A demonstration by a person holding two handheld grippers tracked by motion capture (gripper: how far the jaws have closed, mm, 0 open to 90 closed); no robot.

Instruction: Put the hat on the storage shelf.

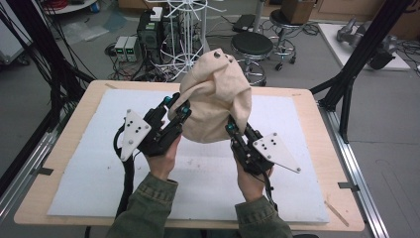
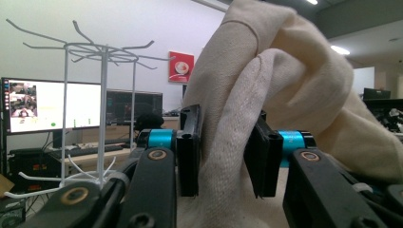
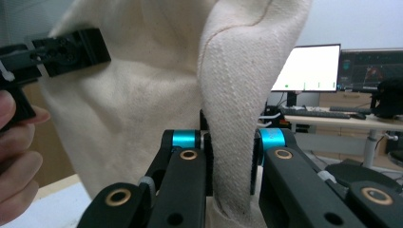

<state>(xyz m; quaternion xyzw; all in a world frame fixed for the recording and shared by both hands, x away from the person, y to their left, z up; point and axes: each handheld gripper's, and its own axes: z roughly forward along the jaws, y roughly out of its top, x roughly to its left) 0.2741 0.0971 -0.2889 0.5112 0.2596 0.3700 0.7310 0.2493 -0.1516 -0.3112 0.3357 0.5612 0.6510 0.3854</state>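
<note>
A cream canvas cloth (image 1: 215,96) is held up over the middle of the table, bunched into a tall mound with a metal snap near its top. My left gripper (image 1: 177,105) is at the cloth's left edge. In the left gripper view a fold of the cloth (image 2: 223,142) stands between the jaws of my left gripper (image 2: 223,152), which stand apart and do not pinch it. My right gripper (image 1: 230,126) is at the cloth's lower right, and my right gripper (image 3: 231,152) is shut on a seamed fold (image 3: 233,95). In the right gripper view, the left gripper (image 3: 66,50) is at the far edge of the cloth.
A white mat (image 1: 99,173) covers the wooden table (image 1: 307,106). Behind the table stand a white wire rack (image 1: 185,29), two stools (image 1: 252,47) and boxes of electronics (image 1: 126,47). Black frame posts (image 1: 356,64) rise at both sides.
</note>
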